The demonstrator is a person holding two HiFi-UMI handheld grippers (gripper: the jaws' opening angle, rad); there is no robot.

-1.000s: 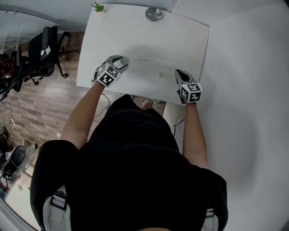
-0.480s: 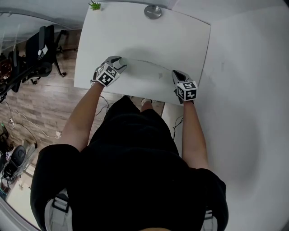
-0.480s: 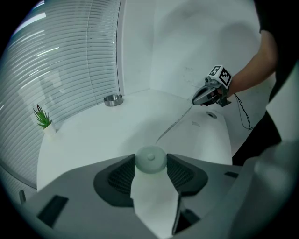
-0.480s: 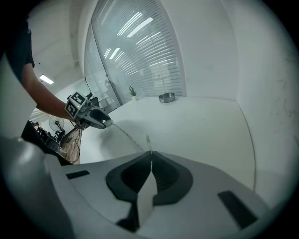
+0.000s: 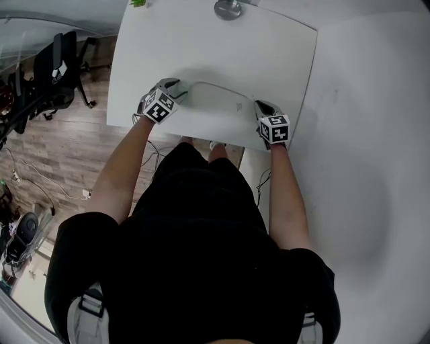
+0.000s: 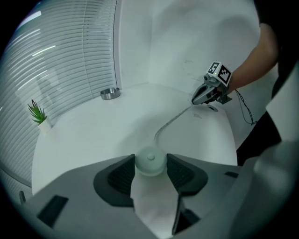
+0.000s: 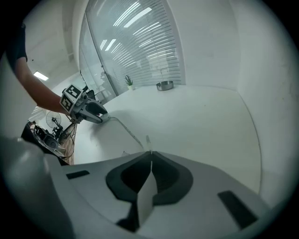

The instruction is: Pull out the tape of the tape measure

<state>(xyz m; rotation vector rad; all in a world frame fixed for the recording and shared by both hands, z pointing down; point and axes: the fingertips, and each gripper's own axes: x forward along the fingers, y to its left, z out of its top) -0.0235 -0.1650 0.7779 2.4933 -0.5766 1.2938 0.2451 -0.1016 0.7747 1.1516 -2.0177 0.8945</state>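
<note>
Left tool and right tool have dropped toward the bench; the drawn tape now bows between them. Left clamps the small, light case; right pinches shut on the tape's tip, which seems soft and limp. Both are sound holds.

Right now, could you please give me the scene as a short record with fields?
left gripper: jaws closed on the round tape measure case
right gripper: jaws shut on the end of the tape
tape: pulled out, spans in a curve between the two grippers, over the table
table: white; a metal dish and a small potted plant stand at its far edge
task state: tape already drawn out of the case
</note>
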